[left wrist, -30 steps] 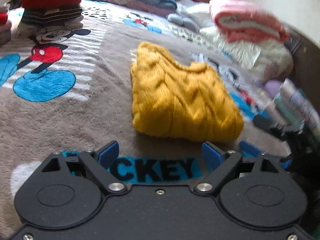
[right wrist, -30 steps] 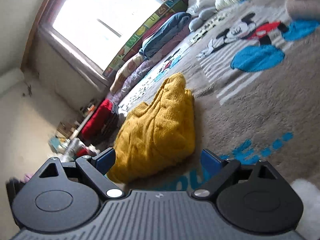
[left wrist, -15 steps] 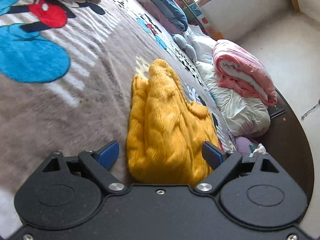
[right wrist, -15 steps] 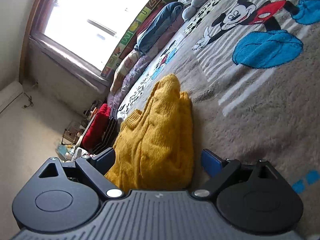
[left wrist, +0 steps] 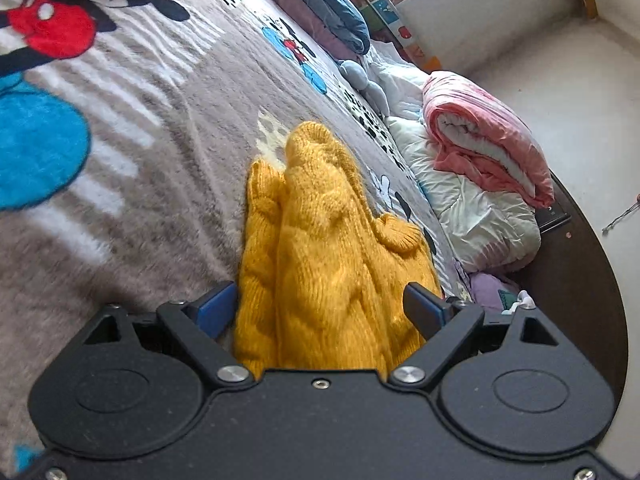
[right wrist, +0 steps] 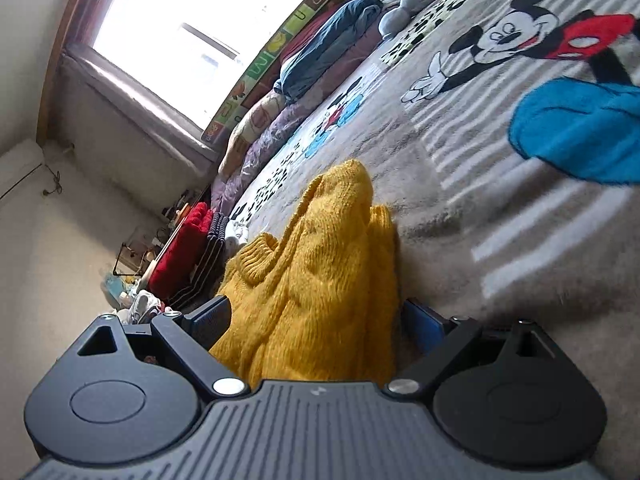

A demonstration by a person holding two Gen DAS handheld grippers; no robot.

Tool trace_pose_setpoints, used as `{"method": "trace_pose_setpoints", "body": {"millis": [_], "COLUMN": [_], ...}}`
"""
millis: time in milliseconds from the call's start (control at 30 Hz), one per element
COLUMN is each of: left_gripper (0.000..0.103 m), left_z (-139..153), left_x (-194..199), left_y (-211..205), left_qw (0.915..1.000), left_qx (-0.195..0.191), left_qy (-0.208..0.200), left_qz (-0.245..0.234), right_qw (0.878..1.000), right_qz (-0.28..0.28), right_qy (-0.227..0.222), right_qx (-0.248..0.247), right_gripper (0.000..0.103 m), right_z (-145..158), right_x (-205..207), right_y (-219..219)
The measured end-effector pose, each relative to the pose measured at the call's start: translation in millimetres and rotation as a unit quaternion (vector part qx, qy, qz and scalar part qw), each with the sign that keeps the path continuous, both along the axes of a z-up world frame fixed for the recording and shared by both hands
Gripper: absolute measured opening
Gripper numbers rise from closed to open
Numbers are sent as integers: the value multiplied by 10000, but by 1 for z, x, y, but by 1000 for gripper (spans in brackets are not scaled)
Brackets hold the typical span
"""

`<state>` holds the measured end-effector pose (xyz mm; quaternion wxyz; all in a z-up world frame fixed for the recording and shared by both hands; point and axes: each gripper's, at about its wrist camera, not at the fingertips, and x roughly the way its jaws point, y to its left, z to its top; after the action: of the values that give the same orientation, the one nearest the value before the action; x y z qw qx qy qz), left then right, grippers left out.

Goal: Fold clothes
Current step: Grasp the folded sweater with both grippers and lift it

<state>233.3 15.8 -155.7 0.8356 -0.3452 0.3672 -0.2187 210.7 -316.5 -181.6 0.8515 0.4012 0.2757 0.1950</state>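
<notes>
Yellow sweater (left wrist: 328, 264) bunched on the blanket (left wrist: 132, 168), right between both sets of jaws.

Left gripper (left wrist: 320, 312) and right gripper (right wrist: 316, 320) both wide apart, not squeezing yet; long way pointing straight ahead, equally near.

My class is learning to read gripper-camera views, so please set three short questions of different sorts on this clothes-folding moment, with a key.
1. True or false: the left gripper has its jaws open, one on each side of the folded yellow sweater.
2. Multiple choice: in the right wrist view, what lies past the sweater near the bed's edge? A) a red and striped stack of clothes B) a laundry basket C) a pair of shoes
3. Fill in: the sweater lies on a grey cartoon-mouse ____.

Key: 1 true; 2 A; 3 blanket.
</notes>
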Motion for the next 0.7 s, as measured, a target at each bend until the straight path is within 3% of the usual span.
{"method": "trace_pose_setpoints", "body": {"millis": [233,533,600,700], "left_gripper": [88,68,58,53], "left_z": [-2,-4,-5,-4], "left_x": [20,23,23,21], "left_y": [-14,-14,-13,-12], "left_qw": [9996,9999,9998,9996], "left_qx": [258,78,20,-83], "left_qy": [-67,143,199,278], "left_qz": [-90,-34,-17,17], "right_qw": [9998,9995,9996,9998], "right_qz": [144,193,195,187], "right_qy": [3,-32,-22,24], "right_qx": [-145,-253,-215,-3], "right_gripper": [86,76,69,57], "right_z": [-1,-5,-5,-7], "right_x": [12,19,18,17], "right_y": [1,2,2,0]}}
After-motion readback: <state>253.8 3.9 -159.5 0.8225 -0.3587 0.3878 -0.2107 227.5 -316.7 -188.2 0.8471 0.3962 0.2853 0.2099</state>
